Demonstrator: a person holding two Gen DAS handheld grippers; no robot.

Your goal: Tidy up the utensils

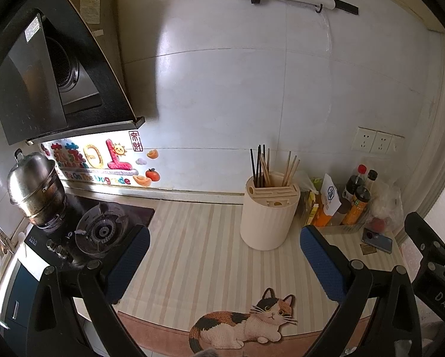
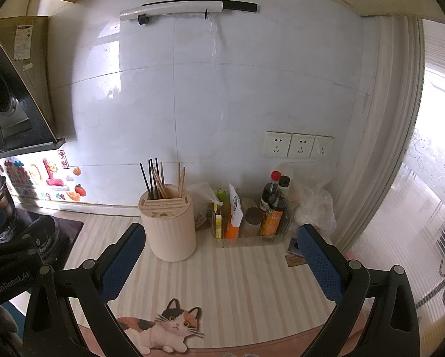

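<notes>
A cream, ribbed utensil holder (image 1: pixel 268 212) (image 2: pixel 169 229) stands on the striped counter mat near the wall. Black and wooden chopsticks (image 1: pixel 262 168) (image 2: pixel 157 180) stick up from its back slots. My left gripper (image 1: pixel 224 263) hangs open above the mat, in front of the holder, with nothing between its blue pads. My right gripper (image 2: pixel 221 260) is open too, empty, with the holder just behind its left finger (image 2: pixel 121 263). Neither gripper touches the holder.
A gas stove (image 1: pixel 101 232) with a steel steamer pot (image 1: pixel 34 187) sits at the left under a range hood (image 1: pixel 52 68). Sauce bottles and packets in a clear tray (image 2: pixel 252 217), a phone (image 1: pixel 377 241) and a plastic bag (image 2: pixel 314 205) crowd the right corner. A cat-shaped mat (image 1: pixel 243 324) lies at the counter's front edge.
</notes>
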